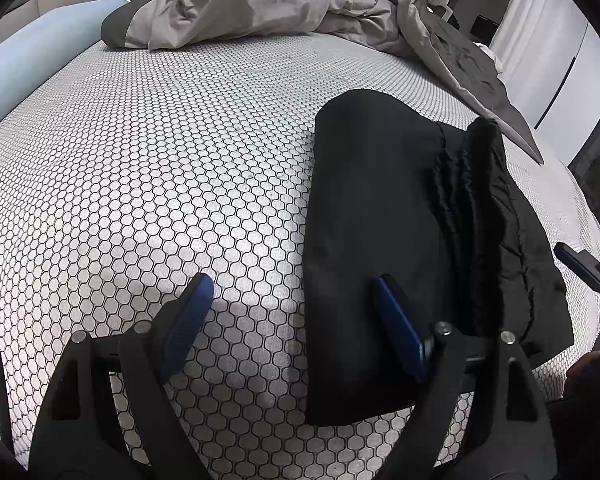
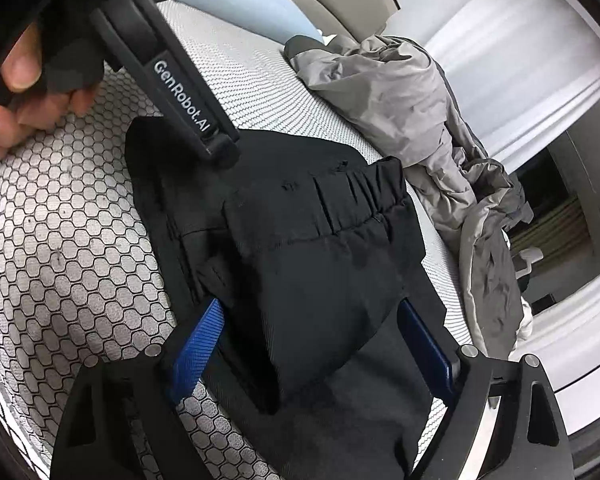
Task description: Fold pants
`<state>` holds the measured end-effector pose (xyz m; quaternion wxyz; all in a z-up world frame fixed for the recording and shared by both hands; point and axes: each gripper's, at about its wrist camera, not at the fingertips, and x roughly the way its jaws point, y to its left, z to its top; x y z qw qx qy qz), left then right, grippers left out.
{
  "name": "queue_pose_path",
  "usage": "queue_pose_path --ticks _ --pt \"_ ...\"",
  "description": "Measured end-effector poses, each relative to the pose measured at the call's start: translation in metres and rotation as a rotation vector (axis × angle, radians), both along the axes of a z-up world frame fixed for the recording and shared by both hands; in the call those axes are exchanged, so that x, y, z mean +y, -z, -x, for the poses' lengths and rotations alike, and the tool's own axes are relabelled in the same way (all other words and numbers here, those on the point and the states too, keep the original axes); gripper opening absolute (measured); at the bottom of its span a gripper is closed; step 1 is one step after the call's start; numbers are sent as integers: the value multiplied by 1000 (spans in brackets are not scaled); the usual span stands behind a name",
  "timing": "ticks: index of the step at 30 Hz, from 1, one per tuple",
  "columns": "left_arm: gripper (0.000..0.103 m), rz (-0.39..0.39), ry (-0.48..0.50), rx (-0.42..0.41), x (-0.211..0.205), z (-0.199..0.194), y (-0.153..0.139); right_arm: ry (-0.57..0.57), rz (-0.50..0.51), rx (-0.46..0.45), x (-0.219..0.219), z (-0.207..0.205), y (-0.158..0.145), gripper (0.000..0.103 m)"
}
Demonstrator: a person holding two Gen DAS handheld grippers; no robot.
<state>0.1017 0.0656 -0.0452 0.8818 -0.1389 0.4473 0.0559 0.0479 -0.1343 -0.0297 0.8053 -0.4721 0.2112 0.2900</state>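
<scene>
The right hand-held gripper (image 2: 308, 344) stands wide open over the black pants (image 2: 300, 248), with a raised flap of the cloth between its blue pads (image 2: 198, 344); the pads do not seem to press on it, so I judge that nothing is held. The left hand-held gripper (image 1: 288, 320) is also wide open and empty: one pad is above the bed's honeycomb cover (image 1: 140, 180), the other above the left edge of the pants.

The pants lie partly folded on the bed, near its front edge, with the elastic waistband (image 2: 356, 196) turned up and standing loosely on top.

The main risk, as I see it, is this upright waistband part. If the right jaws close on only the top layer, the fold can open or slide when it is lifted. If they take too many layers, the whole bundle may be dragged and the clean left edge will be lost. The left hand-held gripper is beside the fold, not holding it down, so nothing anchors the pants. The crumpled grey duvet (image 2: 412, 92) is near the far side and could catch the cloth if it is pushed that way.
</scene>
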Motion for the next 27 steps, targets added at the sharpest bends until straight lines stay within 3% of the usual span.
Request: queue_pose_path --ticks 2,4,5,6,8,9,12,14,16,17,18,20,25,27 --pt "81 -2 1 0 -1 1 0 -8 -5 4 2 -2 1 87" --pt "81 -2 0 0 -1 1 0 -22 -64 111 2 -12 -3 59" --pt "81 -1 1 1 0 1 0 -25 -102 173 1 -17 -4 38" --pt "81 2 1 -1 0 2 0 -5 -132 191 -1 -22 -6 27" --pt "81 9 1 -1 0 2 1 35 -192 206 -7 -31 -12 21" --pt "82 12 2 -2 0 3 1 67 -271 240 -15 -37 -21 19" --pt "82 22 3 -1 1 3 1 190 -502 309 -48 -54 -45 18" --pt "82 21 4 -2 1 3 1 319 -669 426 -83 -75 -51 21" --pt "82 21 0 -3 1 4 0 417 -781 568 -118 -93 -45 43" --pt "82 21 -3 -8 0 5 -1 445 -822 604 -134 -97 -43 55" --pt "82 17 -6 -13 0 5 -3 469 -868 619 -150 -100 -41 60" --pt "82 -4 -20 -27 -2 8 -8 486 -910 630 -169 -100 -42 68" --pt "82 -25 -14 -84 -5 14 -19 546 -896 492 -187 -107 -58 69" --pt "82 -33 -3 -82 -7 14 -19 534 -905 533 -188 -113 -57 69"
